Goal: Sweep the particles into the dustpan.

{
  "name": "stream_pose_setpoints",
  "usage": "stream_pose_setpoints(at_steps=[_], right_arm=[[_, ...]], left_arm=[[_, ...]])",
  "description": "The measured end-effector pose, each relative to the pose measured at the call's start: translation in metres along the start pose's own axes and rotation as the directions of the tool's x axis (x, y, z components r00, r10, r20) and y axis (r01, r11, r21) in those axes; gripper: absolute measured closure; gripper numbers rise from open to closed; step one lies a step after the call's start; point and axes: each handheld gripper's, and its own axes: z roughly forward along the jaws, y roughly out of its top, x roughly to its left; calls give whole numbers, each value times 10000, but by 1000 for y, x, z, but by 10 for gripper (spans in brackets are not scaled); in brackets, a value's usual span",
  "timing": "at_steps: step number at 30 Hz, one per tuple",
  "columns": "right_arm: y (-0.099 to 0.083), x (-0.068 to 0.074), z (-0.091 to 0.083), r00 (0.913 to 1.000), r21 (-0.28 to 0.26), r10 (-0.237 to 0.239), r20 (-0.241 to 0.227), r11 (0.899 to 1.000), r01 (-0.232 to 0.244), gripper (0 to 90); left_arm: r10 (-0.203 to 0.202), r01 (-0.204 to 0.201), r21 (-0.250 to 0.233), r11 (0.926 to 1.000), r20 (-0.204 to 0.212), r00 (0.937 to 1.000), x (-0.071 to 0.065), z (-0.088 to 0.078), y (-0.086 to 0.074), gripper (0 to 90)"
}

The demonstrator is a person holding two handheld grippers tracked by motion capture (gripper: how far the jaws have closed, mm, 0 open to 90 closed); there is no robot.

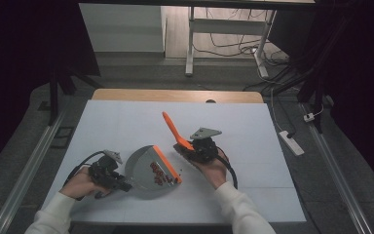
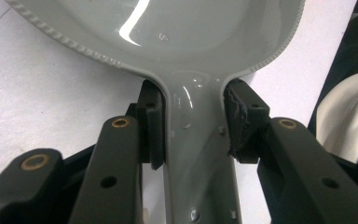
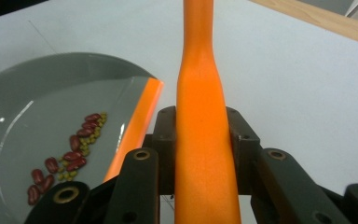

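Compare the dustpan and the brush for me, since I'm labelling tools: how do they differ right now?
The dustpan is grey with an orange lip; the brush has an all-orange handle. The dustpan lies flat on the table with beans in it; the brush handle tilts up off the table. The left gripper holds the dustpan; the right gripper holds the brush. Both are clamped at the handle.

Beans (image 1: 158,173) in dustpan (image 1: 143,170), brush (image 1: 174,130) right
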Motion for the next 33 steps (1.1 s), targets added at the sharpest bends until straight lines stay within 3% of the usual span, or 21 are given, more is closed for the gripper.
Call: stream_pose_setpoints(at_steps=[14, 23, 33], right_arm=[[-15, 2, -6, 10000, 439, -66, 45, 9990, 64, 702], [-22, 10, -3, 9997, 691, -146, -178, 9975, 158, 702], [-23, 25, 1, 9986, 585, -274, -452, 9978, 300, 701]], left_arm=[[64, -64, 65, 10000, -28, 10000, -4, 1, 1, 619], [106, -106, 60, 9999, 8, 9999, -5, 3, 3, 619], [119, -119, 90, 9999, 11, 9999, -5, 5, 4, 619]])
